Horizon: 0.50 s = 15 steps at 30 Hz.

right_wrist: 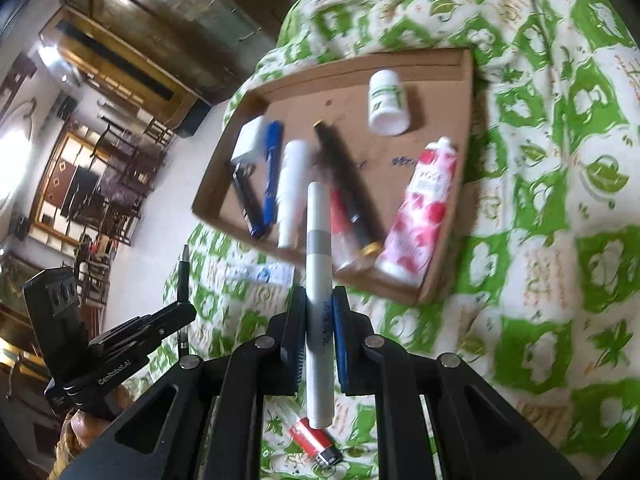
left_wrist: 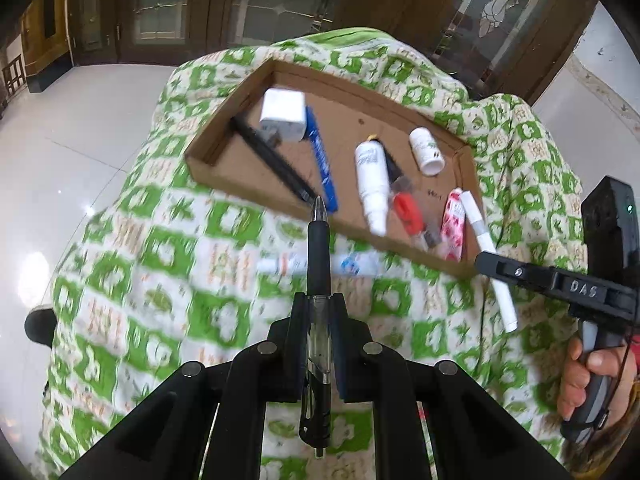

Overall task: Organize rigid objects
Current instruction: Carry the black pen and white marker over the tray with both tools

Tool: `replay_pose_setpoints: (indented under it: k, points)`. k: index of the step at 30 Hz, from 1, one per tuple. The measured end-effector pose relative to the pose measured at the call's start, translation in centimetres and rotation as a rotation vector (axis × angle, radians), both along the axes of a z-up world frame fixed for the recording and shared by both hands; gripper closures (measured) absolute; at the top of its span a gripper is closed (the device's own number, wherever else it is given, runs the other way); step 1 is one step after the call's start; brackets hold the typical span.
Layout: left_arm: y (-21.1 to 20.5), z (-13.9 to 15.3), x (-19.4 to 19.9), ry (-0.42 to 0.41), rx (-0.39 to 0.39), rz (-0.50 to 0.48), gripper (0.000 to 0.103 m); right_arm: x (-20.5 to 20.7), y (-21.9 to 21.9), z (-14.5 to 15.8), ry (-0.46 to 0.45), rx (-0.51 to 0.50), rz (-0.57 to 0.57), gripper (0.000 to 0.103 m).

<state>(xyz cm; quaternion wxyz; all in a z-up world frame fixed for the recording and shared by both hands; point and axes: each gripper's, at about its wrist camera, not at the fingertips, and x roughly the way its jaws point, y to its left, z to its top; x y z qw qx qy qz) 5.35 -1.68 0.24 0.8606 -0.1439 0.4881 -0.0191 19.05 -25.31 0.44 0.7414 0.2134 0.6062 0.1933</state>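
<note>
My left gripper [left_wrist: 319,304] is shut on a black pen [left_wrist: 318,264], held above the green-and-white cloth just short of the cardboard tray [left_wrist: 224,164]. My right gripper [right_wrist: 319,300] is shut on a white marker [right_wrist: 319,264], also just short of the tray [right_wrist: 466,92]. The right gripper shows in the left wrist view [left_wrist: 496,266] with the marker [left_wrist: 490,256]. The left gripper shows in the right wrist view [right_wrist: 182,308]. In the tray lie a white box [left_wrist: 282,114], blue marker [left_wrist: 322,160], black pen [left_wrist: 272,158], white spray bottle [left_wrist: 372,184], red lighter [left_wrist: 408,212], pill bottle [left_wrist: 426,150] and pink tube [left_wrist: 454,224].
A small white and blue tube [left_wrist: 348,264] lies on the cloth in front of the tray. A red lighter [right_wrist: 312,438] lies on the cloth below my right gripper. White tiled floor [left_wrist: 72,152] lies to the left, wooden doors behind.
</note>
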Motion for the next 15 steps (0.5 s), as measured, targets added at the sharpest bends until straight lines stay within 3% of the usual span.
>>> replay_pose_setpoints:
  k: [7, 15]
  points:
    - [-0.4, 1.5, 4.9, -0.001, 0.01, -0.025, 0.093, 2.9, -0.2, -0.5, -0.003, -0.023, -0.014, 0.091]
    - [-0.4, 0.9, 10.4, 0.026, 0.007, -0.01, 0.093, 5.8, 0.6, -1.6, -0.004, -0.058, 0.013, 0.091]
